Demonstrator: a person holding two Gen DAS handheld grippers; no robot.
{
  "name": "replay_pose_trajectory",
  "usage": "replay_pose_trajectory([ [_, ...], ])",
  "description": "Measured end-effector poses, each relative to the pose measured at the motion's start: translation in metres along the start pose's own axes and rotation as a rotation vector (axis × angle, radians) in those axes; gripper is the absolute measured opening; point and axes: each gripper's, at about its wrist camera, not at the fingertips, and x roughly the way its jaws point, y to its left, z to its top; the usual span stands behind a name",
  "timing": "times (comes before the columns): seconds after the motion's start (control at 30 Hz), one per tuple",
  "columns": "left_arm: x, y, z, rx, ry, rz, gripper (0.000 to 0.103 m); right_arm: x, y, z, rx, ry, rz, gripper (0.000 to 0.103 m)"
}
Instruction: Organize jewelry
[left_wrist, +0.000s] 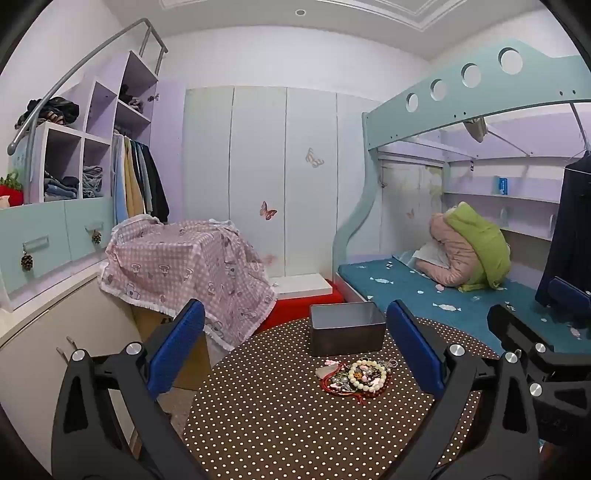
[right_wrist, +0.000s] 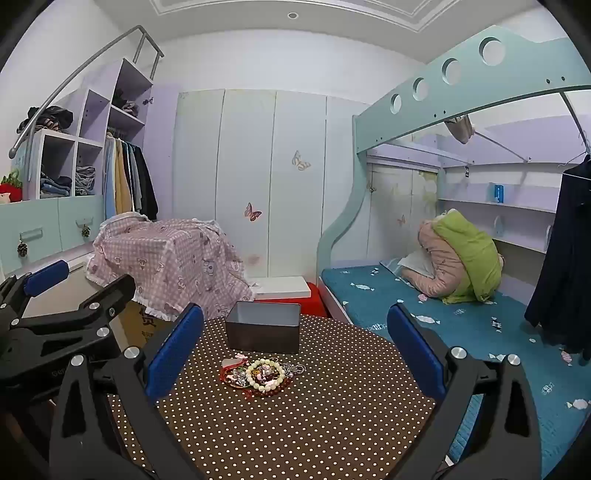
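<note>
My two grippers hover side by side above a round surface (left_wrist: 295, 424) covered in brown cloth with white dots, in a pastel bedroom. Through the left wrist camera, my left gripper (left_wrist: 295, 349) has its blue-padded fingers (left_wrist: 177, 347) spread wide with nothing between them. My right gripper (right_wrist: 295, 349) shows the same in its own view: fingers (right_wrist: 413, 350) wide apart, holding nothing. Each gripper appears at the edge of the other's view, the right one at the far right of the left camera, the left one at the far left of the right camera.

The jewelry pile (left_wrist: 356, 376) lies on the surface ahead of both grippers, a tangle of pieces. A ring of pale beads (right_wrist: 266, 374) sits on top, with red cord (right_wrist: 227, 374) looping at the left edge and dark red beads along the near edge. Smaller silver-toned and pink pieces are mixed in; I cannot tell them apart.

Just behind the pile, close to the far edge of the surface, stands an open grey metal box (left_wrist: 347, 328), rectangular, its lid off and its inside looking bare from here. The pile and the box are near each other but not touching.

Beyond the surface, a pink checked cloth (left_wrist: 188, 262) is draped over something boxy at left, and a bunk bed (left_wrist: 424, 288) with a teal mattress stands at right.
</note>
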Motion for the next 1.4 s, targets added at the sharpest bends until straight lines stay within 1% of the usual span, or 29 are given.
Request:
replay_pose_trajectory([
  [0.37, -0.006, 0.002, 0.003, 0.000, -0.003, 0.006, 0.099, 0.000, 0.000, 0.000, 0.003, 0.005, 0.002, 0.096],
  [0.43, 0.000, 0.000, 0.001, 0.001, 0.006, -0.001, 0.099, -0.001, 0.001, 0.000, 0.004, 0.006, 0.003, 0.096],
  [0.9, -0.011, 0.008, 0.015, -0.002, -0.001, -0.001, 0.099, -0.001, -0.002, -0.001, 0.007, 0.005, 0.005, 0.096],
  [1.0, -0.011, 0.009, 0.015, -0.002, -0.001, -0.001, 0.099, -0.001, -0.002, 0.000, 0.007, 0.004, 0.004, 0.096],
  [1.03, -0.007, 0.004, 0.009, 0.000, -0.001, -0.003, 0.099, -0.001, -0.003, 0.000, 0.007, 0.005, 0.004, 0.096],
  [1.23, -0.011, 0.006, 0.013, 0.000, -0.002, -0.001, 0.099, 0.000, -0.002, 0.000, 0.009, 0.005, 0.005, 0.096],
  [1.4, -0.008, 0.004, 0.010, 0.000, -0.001, -0.003, 0.099, 0.000, -0.002, 0.000, 0.010, 0.006, 0.006, 0.096],
])
